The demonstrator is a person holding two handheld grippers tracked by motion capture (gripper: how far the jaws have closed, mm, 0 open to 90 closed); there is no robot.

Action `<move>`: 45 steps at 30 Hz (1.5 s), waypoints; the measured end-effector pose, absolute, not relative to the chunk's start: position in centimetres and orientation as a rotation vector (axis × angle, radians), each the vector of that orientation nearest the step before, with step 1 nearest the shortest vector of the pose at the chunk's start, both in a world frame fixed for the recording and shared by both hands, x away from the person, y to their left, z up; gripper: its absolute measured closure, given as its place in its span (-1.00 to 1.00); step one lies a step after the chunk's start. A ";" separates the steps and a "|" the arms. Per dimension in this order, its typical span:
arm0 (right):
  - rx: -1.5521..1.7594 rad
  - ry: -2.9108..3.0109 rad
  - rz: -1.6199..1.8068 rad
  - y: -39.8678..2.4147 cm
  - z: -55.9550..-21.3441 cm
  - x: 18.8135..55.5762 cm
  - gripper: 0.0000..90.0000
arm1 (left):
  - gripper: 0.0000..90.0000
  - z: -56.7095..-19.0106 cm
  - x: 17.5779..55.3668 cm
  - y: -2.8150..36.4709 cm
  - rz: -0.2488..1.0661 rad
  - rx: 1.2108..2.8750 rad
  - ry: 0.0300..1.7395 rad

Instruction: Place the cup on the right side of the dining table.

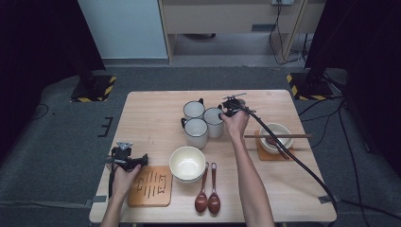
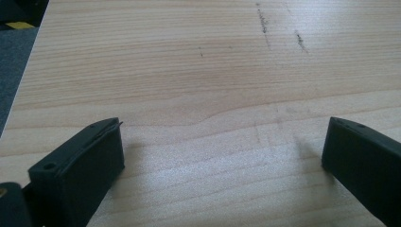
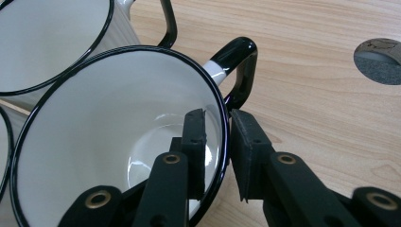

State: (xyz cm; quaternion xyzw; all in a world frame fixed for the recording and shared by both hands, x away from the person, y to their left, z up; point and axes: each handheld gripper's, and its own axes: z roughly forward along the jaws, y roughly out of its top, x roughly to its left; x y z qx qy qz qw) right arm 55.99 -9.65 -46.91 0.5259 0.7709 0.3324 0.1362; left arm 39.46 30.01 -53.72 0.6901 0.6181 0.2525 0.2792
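right gripper (image 3: 217,120) astride the wall of a white mug (image 3: 94,142): one jaw inside the bowl, the other outside, the black rim between them just below the handle (image 3: 239,71). the jaws stand close on the wall, and the pads look pressed to it. in the high view this mug (image 1: 213,122) is the right-hand one of three, standing at the table's far centre; the right gripper (image 1: 230,109) meets it from the far right side, with the hand (image 1: 235,124) just beside it. the second mug (image 1: 194,109) lies to its left and the third mug (image 1: 196,133) in front-left, both nearly touching it, so the free way out is upward or to the right, where bare table (image 1: 151,118) runs toward the bowl (image 1: 275,137) with chopsticks (image 1: 279,136) on its mat. a judgement: lift straight up before any sideways travel, lest the neighbours be knocked. left gripper (image 1: 124,158) rests near the table's left front corner, beside the wooden trivet (image 1: 150,188); its jaws stand wide apart over bare wood, holding nothing, and it is well apart from the mugs. a cream bowl (image 1: 187,163) and two spoons (image 1: 208,198) lie between the two arms.
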 end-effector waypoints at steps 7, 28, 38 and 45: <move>1.510 2.255 0.902 -9.3 -46.8 56.2 0.74 | -1.00 -53.7 39.5 30.0 0.677 1.851 1.658; 1.486 2.317 0.923 -10.9 -46.6 56.3 0.81 | -1.00 -53.7 39.5 30.0 0.677 1.851 1.658; 1.476 2.314 0.954 -11.6 -46.3 55.8 0.83 | -1.00 -53.7 39.5 30.0 0.677 1.851 1.658; 1.474 2.315 0.966 -11.8 -46.3 55.6 0.84 | -1.00 -53.7 39.5 30.0 0.677 1.851 1.658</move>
